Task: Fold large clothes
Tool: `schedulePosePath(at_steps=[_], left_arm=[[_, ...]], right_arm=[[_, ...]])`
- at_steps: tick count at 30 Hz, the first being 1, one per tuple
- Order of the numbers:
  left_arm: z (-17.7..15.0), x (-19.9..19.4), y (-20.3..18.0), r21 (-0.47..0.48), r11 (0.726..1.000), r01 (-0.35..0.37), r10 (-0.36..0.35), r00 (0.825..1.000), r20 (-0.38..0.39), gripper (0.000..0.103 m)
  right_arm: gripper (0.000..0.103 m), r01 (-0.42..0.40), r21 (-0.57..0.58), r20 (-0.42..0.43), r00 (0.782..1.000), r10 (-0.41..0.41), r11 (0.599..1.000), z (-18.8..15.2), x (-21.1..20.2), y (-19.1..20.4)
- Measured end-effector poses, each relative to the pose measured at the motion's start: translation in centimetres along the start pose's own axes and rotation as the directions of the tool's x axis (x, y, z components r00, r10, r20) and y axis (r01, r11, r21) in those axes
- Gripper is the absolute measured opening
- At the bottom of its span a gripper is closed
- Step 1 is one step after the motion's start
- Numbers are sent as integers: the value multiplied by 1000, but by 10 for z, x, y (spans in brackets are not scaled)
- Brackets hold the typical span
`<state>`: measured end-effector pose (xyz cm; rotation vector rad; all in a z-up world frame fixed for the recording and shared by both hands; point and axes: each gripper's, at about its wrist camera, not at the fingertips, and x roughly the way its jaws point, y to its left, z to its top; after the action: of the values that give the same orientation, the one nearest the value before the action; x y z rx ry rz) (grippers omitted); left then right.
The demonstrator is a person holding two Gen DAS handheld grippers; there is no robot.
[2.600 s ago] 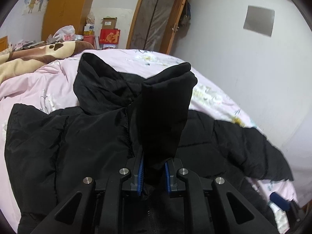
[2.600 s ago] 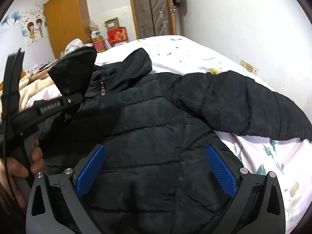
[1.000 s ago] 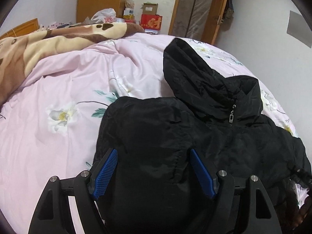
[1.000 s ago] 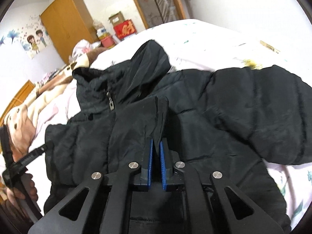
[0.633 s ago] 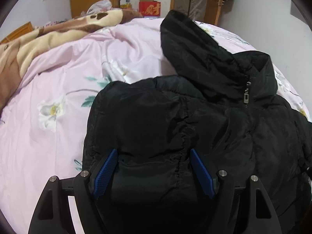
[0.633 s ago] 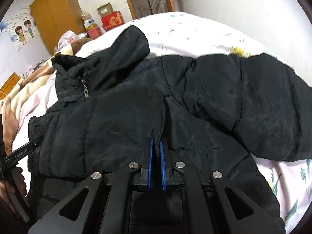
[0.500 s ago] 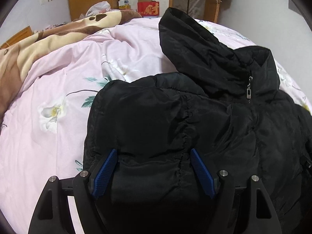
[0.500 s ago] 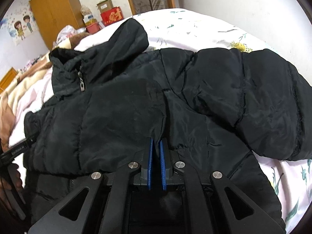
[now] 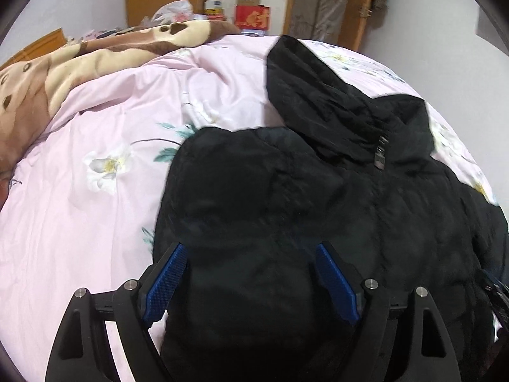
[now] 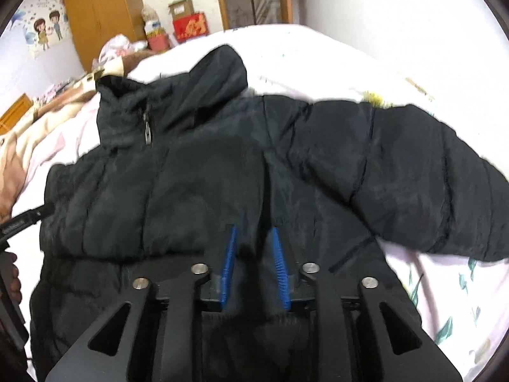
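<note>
Black puffer jacket (image 10: 222,165) flat on bed (image 9: 95,191), front up, zipped to collar, zipper pull (image 9: 380,156) visible at neck. Hood (image 9: 305,73) spread out beyond collar toward far end of bed. One sleeve already folded across chest as a padded band, other sleeve (image 10: 413,175) stretched out sideways over pink floral duvet. Right gripper (image 10: 253,264) low over jacket's middle, just below folded sleeve's cuff end; jaws partly open and just been opening, blue pads (image 10: 229,261) on either side of a narrow strip of black fabric with gaps showing at both, not pressing, so nothing gripped. Some motion blur here, contact at pad tips hard to tell. Left gripper (image 9: 251,283) over jacket's shoulder and folded edge on the side nearest open duvet; jaws wide and just opened a bit further, blue pads (image 9: 165,280) straddling a rounded mound of jacket fabric, no pinch, nothing held. Left gripper's pad on duvet side sits right at jacket's edge, pink cover showing just beside it. In right wrist view, left gripper's black body and a hand (image 10: 12,273) at frame's left edge, beside jacket's shoulder. Beyond jacket: brown and cream blanket (image 9: 79,60) bunched at head side of bed, wooden wardrobe (image 10: 98,9), red box (image 10: 191,27) and cardboard box by door, cartoon wall sticker (image 10: 47,28).
</note>
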<state>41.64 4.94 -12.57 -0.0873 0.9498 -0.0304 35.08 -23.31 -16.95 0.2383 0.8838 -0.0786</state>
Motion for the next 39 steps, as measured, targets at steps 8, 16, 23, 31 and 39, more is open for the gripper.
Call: schedulePosePath(at_steps=[8, 16, 23, 31, 39], left_arm=[[-33, -57, -36, 43, 993, 113, -115, 993, 28, 83], [-44, -90, -104, 141, 968, 208, -218, 974, 61, 84], [-48, -94, -177, 184, 938, 294, -306, 951, 39, 84], [-67, -86, -241, 230, 915, 331, -341, 940, 4, 84], [-80, -61, -257, 266, 917, 299, -301, 953, -33, 84]], right_arm=[[36, 31, 134, -16, 999, -29, 990, -22, -32, -56], [56, 115, 274, 87, 986, -143, 955, -44, -112, -163], [60, 201, 358, 85, 965, -246, 912, -66, -150, -251], [74, 154, 504, 68, 974, -217, 850, -79, -136, -310], [77, 92, 625, 58, 985, -164, 775, -81, -110, -342]])
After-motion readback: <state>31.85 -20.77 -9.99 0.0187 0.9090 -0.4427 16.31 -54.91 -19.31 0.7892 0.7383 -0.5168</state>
